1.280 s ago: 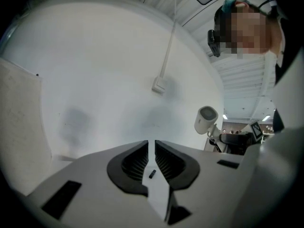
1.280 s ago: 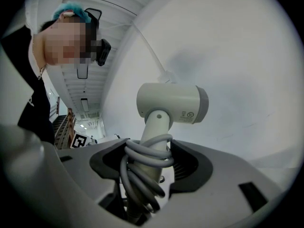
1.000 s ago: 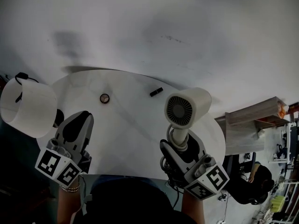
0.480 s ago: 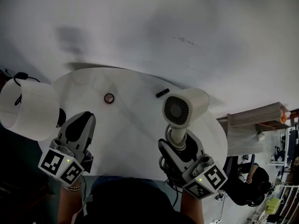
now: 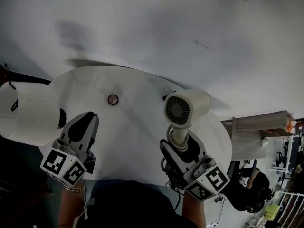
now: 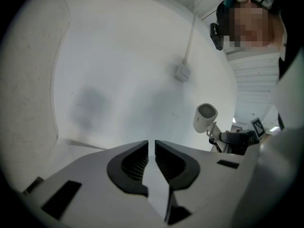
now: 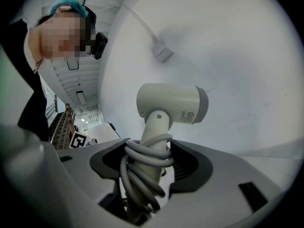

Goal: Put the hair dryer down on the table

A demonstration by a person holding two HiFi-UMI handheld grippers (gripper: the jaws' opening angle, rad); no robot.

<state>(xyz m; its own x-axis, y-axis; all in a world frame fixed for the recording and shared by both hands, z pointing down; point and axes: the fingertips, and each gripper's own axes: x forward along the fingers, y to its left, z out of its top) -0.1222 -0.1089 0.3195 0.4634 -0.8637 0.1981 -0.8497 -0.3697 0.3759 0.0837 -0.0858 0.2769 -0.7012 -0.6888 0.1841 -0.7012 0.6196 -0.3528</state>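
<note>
Right gripper is clamped on the handle of the hair dryer, so it sticks out along the jaws, head at the far end, over the right side of the round white table. Left gripper is nearly closed on nothing, well off to the left. Bare table underneath, a small round thing farther out, then plain wall.
</note>
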